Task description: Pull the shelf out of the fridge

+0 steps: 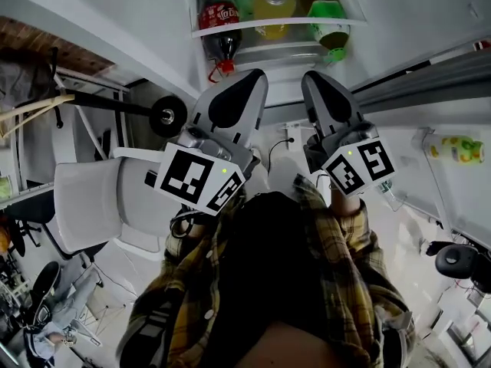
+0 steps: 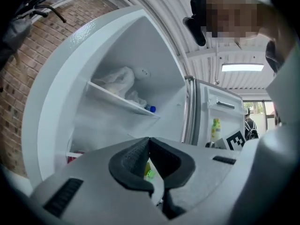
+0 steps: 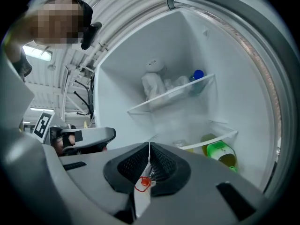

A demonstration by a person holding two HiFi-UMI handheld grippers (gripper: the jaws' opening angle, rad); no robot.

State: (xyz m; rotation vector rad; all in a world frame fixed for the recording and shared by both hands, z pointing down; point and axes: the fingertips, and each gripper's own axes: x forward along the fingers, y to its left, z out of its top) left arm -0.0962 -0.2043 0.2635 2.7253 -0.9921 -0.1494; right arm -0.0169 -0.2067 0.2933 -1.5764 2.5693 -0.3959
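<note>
The open fridge fills the top of the head view. Its white-rimmed shelf carries a red-labelled cola bottle, a yellow bottle and a green bottle. My left gripper and right gripper hang side by side just in front of the fridge, both shut and holding nothing, clear of the shelf. The left gripper view has the shut left gripper below an upper shelf bearing a white bag. In the right gripper view the shut right gripper points at two shelves, with the green bottle low right.
The fridge door stands open to the right with a bottle in its rack. A white office chair is at the left, near a brick wall. The person's plaid-shirted body fills the lower head view.
</note>
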